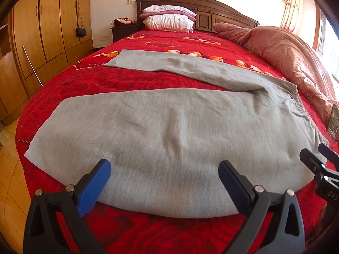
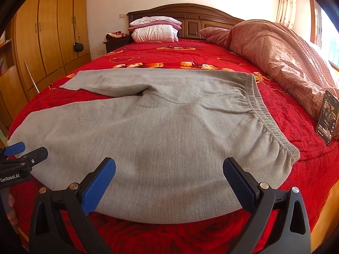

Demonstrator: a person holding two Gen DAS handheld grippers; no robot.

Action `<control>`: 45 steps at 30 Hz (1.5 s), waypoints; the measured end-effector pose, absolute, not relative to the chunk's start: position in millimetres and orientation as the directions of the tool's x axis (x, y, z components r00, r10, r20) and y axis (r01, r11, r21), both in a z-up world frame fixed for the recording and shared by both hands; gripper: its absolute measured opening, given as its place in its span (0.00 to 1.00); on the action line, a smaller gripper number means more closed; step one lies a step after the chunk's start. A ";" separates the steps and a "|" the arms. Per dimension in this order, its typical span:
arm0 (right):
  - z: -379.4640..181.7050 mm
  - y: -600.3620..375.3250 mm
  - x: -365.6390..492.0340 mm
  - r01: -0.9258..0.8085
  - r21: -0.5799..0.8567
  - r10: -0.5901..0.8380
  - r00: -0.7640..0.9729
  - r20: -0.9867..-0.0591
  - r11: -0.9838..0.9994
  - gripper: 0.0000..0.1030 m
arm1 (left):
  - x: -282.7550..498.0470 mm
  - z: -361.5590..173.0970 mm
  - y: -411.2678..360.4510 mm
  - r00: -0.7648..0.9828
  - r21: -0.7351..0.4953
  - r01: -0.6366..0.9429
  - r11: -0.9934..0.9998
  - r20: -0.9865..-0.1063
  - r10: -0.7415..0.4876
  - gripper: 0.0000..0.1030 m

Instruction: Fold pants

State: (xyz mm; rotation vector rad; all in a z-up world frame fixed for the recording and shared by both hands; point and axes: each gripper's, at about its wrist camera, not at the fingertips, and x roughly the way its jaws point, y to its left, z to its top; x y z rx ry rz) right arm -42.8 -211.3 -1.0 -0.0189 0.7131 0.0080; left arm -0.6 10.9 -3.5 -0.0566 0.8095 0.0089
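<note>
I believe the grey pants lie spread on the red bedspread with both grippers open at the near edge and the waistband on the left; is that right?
Nearly. The waistband is on the right, not the left, as the right wrist view shows. The rest holds: the grey pants lie spread on the red bedspread, with the left gripper and the right gripper both open at the near edge.

Pants [image 2: 161, 131] lie spread across the bed [image 2: 190, 53] in front of me, waistband [image 2: 269, 122] to the right, legs running left, one behind the other. My left gripper [image 1: 165, 182] and right gripper [image 2: 169, 180] sit at the near edge, side by side. Phone [image 2: 327, 117] stands right of the waistband, against the quilt [image 2: 275, 57]. Pillows [image 2: 155, 29] stack at the headboard [image 2: 190, 19] behind; wardrobe [image 2: 48, 31] far left.
</note>
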 end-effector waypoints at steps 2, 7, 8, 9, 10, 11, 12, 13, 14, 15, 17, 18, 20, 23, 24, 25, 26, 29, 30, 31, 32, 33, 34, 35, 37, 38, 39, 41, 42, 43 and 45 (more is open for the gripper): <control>-1.2 -211.1 -42.9 -0.012 -0.013 0.001 0.754 -0.657 1.000 1.00 | 0.2 -4.8 11.8 0.684 -0.052 -0.032 0.998 -0.729 -0.016 1.00; -1.8 -212.3 -40.7 -0.011 -0.007 0.004 0.747 -0.665 1.000 1.00 | 0.8 -5.1 11.2 0.683 -0.054 -0.032 0.998 -0.730 -0.018 1.00; -1.8 -212.9 -40.5 -0.011 -0.005 0.005 0.746 -0.665 1.000 1.00 | 1.1 -5.4 11.3 0.683 -0.055 -0.032 0.998 -0.730 -0.019 1.00; -1.7 -212.6 -41.0 -0.011 -0.004 0.005 0.747 -0.665 1.000 1.00 | 0.8 -5.3 11.0 0.683 -0.055 -0.032 0.998 -0.731 -0.018 1.00; -1.4 -213.0 -41.1 -0.010 -0.003 0.006 0.747 -0.665 1.000 1.00 | 0.6 -5.3 10.8 0.682 -0.055 -0.032 0.998 -0.731 -0.018 1.00; -1.5 -213.1 -40.5 -0.010 -0.003 0.006 0.747 -0.664 1.000 1.00 | 0.8 -5.3 10.9 0.683 -0.054 -0.032 0.998 -0.730 -0.017 1.00; -1.7 -213.1 -40.3 -0.009 -0.001 0.006 0.747 -0.664 1.000 1.00 | 1.0 -5.4 11.1 0.683 -0.053 -0.032 0.998 -0.730 -0.017 1.00; -1.8 -213.3 -40.0 -0.009 0.000 0.006 0.747 -0.665 1.000 1.00 | 0.8 -5.4 10.8 0.683 -0.051 -0.032 0.998 -0.731 -0.015 1.00; -1.9 -213.3 -39.8 -0.008 0.001 0.007 0.747 -0.665 1.000 1.00 | 0.9 -5.7 11.2 0.683 -0.050 -0.032 0.998 -0.731 -0.015 1.00; -2.1 -212.9 -39.7 -0.008 0.002 0.007 0.746 -0.666 1.000 1.00 | 1.0 -5.7 11.3 0.683 -0.051 -0.032 0.998 -0.731 -0.016 1.00; -2.0 -213.8 -39.3 -0.007 0.004 0.007 0.745 -0.667 1.000 1.00 | 0.9 -5.7 11.1 0.682 -0.052 -0.032 0.998 -0.731 -0.016 1.00; -2.0 -213.7 -39.4 -0.007 0.004 0.007 0.746 -0.666 1.000 1.00 | 0.9 -5.7 11.1 0.683 -0.052 -0.032 0.998 -0.730 -0.016 1.00; -2.0 -213.7 -39.4 -0.007 0.003 0.007 0.746 -0.666 1.000 1.00 | 0.9 -5.7 11.0 0.683 -0.052 -0.032 0.998 -0.730 -0.016 1.00; -1.5 -214.1 -39.3 -0.005 0.001 0.004 0.745 -0.667 1.000 1.00 | 0.9 -5.7 10.9 0.682 -0.052 -0.032 0.998 -0.731 -0.016 1.00; -1.0 -214.2 -38.6 -0.006 0.000 0.004 0.743 -0.669 1.000 1.00 | 0.9 -5.6 11.1 0.683 -0.052 -0.032 0.998 -0.731 -0.016 1.00; -0.1 -214.4 -37.5 -0.008 0.002 0.007 0.740 -0.673 1.000 1.00 | 1.0 -5.6 11.1 0.683 -0.052 -0.032 0.998 -0.731 -0.016 1.00; 0.6 -214.8 -36.1 -0.011 0.007 0.013 0.735 -0.678 1.000 1.00 | 1.2 -5.5 10.7 0.681 -0.053 -0.031 0.998 -0.732 -0.018 1.00; 1.4 -218.1 -31.3 -0.019 0.029 0.034 0.715 -0.698 0.999 1.00 | 2.3 -4.1 10.5 0.673 -0.067 -0.017 0.998 -0.738 -0.038 1.00; 1.1 -219.7 -28.8 -0.020 0.037 0.040 0.705 -0.708 0.999 1.00 | 3.5 -3.3 10.4 0.669 -0.074 -0.011 0.997 -0.742 -0.047 1.00; 0.6 -221.5 -25.9 -0.019 0.042 0.043 0.694 -0.718 0.999 1.00 | 4.7 -2.7 10.0 0.664 -0.078 -0.005 0.997 -0.745 -0.055 1.00; 0.2 -223.5 -23.6 -0.015 0.045 0.043 0.685 -0.727 0.999 1.00 | 6.7 -2.0 9.3 0.656 -0.084 0.005 0.996 -0.752 -0.066 1.00; -0.2 -226.1 -21.4 -0.009 0.049 0.043 0.675 -0.736 0.999 1.00 | 8.3 -1.7 8.2 0.649 -0.084 0.015 0.996 -0.757 -0.073 1.00; 0.3 -229.6 -18.7 -0.004 0.058 0.046 0.667 -0.744 0.998 1.00 | 10.6 -1.4 5.7 0.639 -0.077 0.028 0.997 -0.766 -0.077 1.00; 1.5 -233.2 -17.0 -0.001 0.069 0.052 0.662 -0.748 0.998 1.00 | 13.3 -1.0 3.6 0.630 -0.064 0.038 0.997 -0.773 -0.074 1.00; 5.2 -240.4 -11.6 0.005 0.082 0.058 0.655 -0.753 0.997 1.00 | 18.1 1.2 -2.1 0.619 -0.030 0.058 0.998 -0.783 -0.059 1.00; 7.4 -243.1 -8.9 0.005 0.082 0.058 0.654 -0.754 0.997 1.00 | 20.5 2.7 -3.8 0.618 -0.017 0.066 0.998 -0.785 -0.054 1.00; 10.7 -246.5 -4.8 0.003 0.078 0.058 0.652 -0.756 0.997 1.00 | 23.8 5.7 -6.1 0.616 -0.007 0.075 0.997 -0.786 -0.052 1.00; 15.8 -251.5 2.4 -0.002 0.071 0.056 0.649 -0.759 0.997 1.00 | 30.1 14.1 -9.5 0.618 -0.005 0.093 0.996 -0.784 -0.061 1.00; 19.3 -255.3 7.9 -0.004 0.065 0.052 0.647 -0.760 0.998 1.00 | 33.8 17.9 -10.3 0.620 -0.005 0.100 0.995 -0.781 -0.066 1.00; 21.3 -258.0 11.7 -0.006 0.061 0.050 0.647 -0.761 0.998 1.00 | 38.3 23.0 -13.0 0.626 -0.004 0.110 0.994 -0.777 -0.072 1.00; 27.1 -265.4 23.1 -0.008 0.054 0.047 0.644 -0.764 0.999 1.00 | 47.6 29.8 -16.9 0.628 0.004 0.129 0.992 -0.774 -0.078 1.00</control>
